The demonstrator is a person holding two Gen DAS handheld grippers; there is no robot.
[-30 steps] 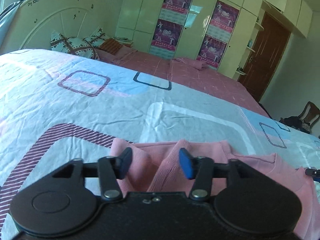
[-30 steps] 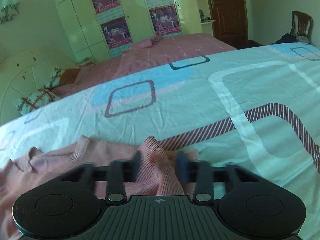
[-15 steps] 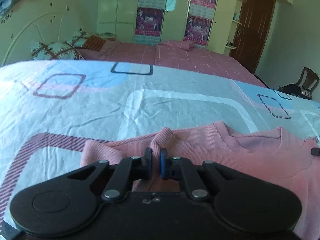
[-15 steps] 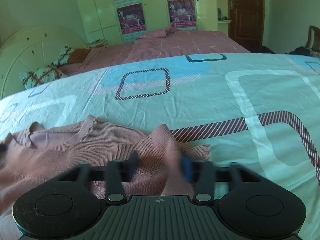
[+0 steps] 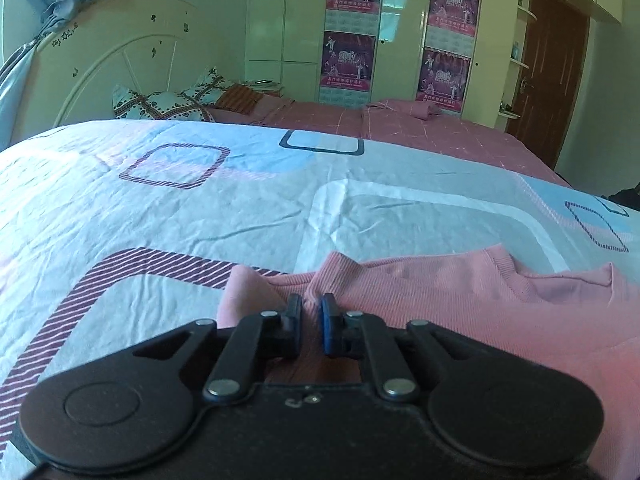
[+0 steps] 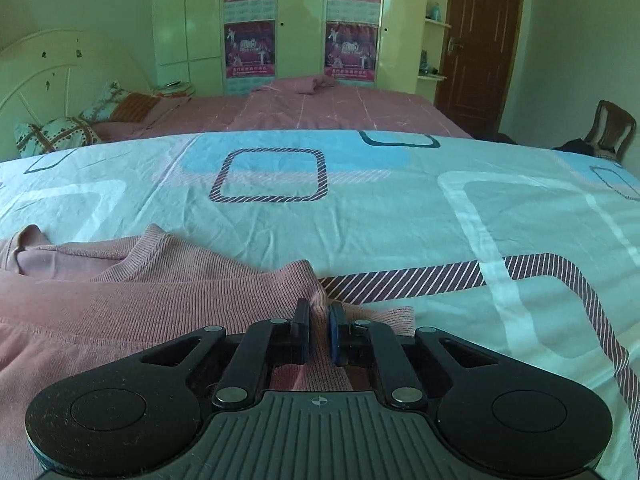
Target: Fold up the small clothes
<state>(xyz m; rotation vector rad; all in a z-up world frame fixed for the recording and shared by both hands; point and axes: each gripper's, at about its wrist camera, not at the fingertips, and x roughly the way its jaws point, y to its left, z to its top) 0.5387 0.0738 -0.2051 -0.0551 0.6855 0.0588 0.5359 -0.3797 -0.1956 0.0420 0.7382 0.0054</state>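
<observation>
Pink ribbed sweater, one item, lying spread on the patterned bedsheet that covers the near bed; neckline visible in both wrist views. My left hand-held gripper is clamped on a raised pinch of the knit near one shoulder edge, its fingers drawn close with cloth between them. My right hand-held gripper is clamped likewise on a pinch at the opposite shoulder edge, fabric peaked up between the pads. Sheet: pale blue and white, rounded squares and striped maroon bands, creased. Beyond: second bed with pink cover, pillows, white arched headboard, wardrobe with posters, brown door, wooden chair.
</observation>
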